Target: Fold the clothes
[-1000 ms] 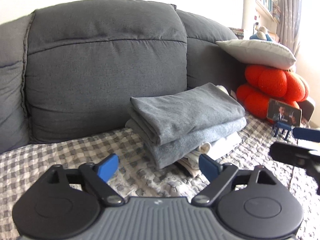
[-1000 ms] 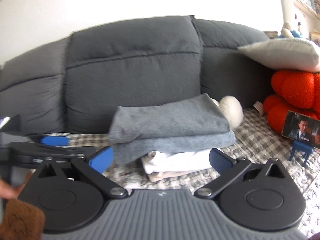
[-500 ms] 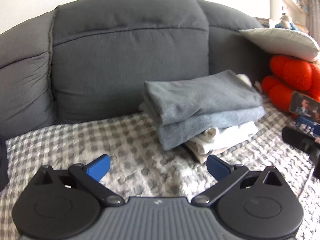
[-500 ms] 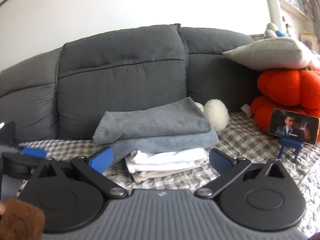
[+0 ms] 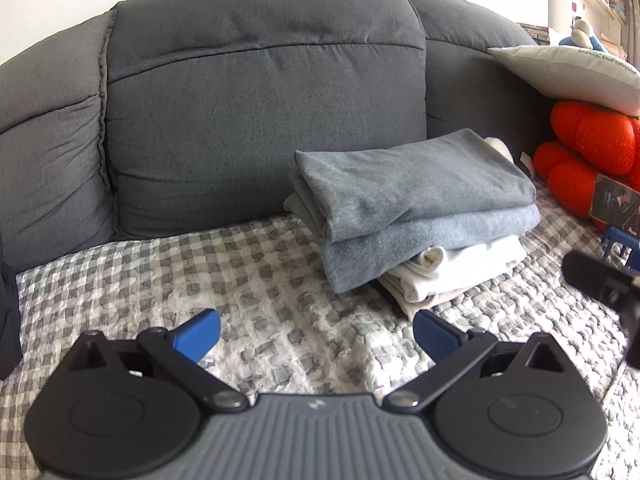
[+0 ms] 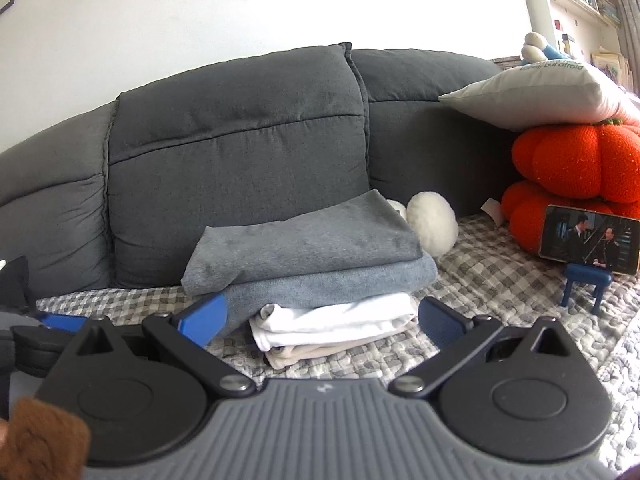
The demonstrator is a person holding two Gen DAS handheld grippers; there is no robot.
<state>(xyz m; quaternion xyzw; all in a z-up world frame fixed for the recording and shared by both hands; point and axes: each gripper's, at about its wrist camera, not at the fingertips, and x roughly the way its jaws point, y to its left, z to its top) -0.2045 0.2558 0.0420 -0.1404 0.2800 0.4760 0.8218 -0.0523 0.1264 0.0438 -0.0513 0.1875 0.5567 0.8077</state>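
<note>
A stack of folded clothes (image 5: 412, 204) rests on the checked cover of the sofa seat: a grey piece on top, a blue-grey one under it, white and beige ones at the bottom. The right wrist view shows the same stack (image 6: 312, 264) straight ahead. My left gripper (image 5: 316, 332) hovers over the bare cover in front and to the left of the stack, jaws wide open and empty. My right gripper (image 6: 322, 318) is open too, a short way in front of the stack's white layers, with nothing between its blue pads.
Dark grey sofa back cushions (image 5: 260, 112) rise behind the stack. At the right are orange pumpkin cushions (image 6: 576, 168), a white pillow (image 6: 536, 96) and a phone (image 6: 588, 240) playing video on a small blue stand. A white plush ball (image 6: 432, 224) lies behind the stack.
Both grippers have drawn back from the stack and the views have swung left. The left jaws have spread a little wider. The stack has not moved.
</note>
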